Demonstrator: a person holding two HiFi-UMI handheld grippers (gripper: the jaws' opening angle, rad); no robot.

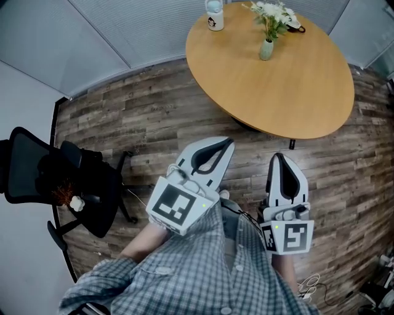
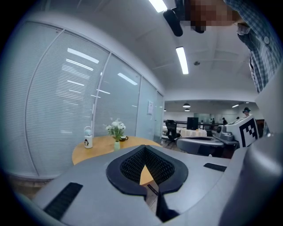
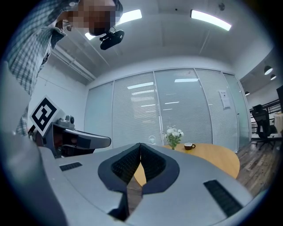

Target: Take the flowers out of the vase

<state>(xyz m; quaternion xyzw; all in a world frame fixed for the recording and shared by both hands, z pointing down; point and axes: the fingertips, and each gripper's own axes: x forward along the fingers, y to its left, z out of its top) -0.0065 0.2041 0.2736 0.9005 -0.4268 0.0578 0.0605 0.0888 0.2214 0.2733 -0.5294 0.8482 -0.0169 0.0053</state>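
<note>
White flowers [image 1: 271, 12] stand in the vase [image 1: 266, 50] on the tabletop [image 1: 289, 92]; left gripper [image 1: 229, 144] and right gripper [image 1: 278, 157] hang far off, jaws clenched empty.

A round wooden desk [image 1: 295, 86] stands on a plank floor [image 1: 141, 123]. Near its far edge stand a small pale green vase [image 1: 266, 50] of white flowers [image 1: 271, 12], a white bottle [image 1: 215, 15] apart to its left and a dark cup [image 1: 298, 27] just right of the flowers; a black chair [image 1: 68, 178] stands on the floor
</note>
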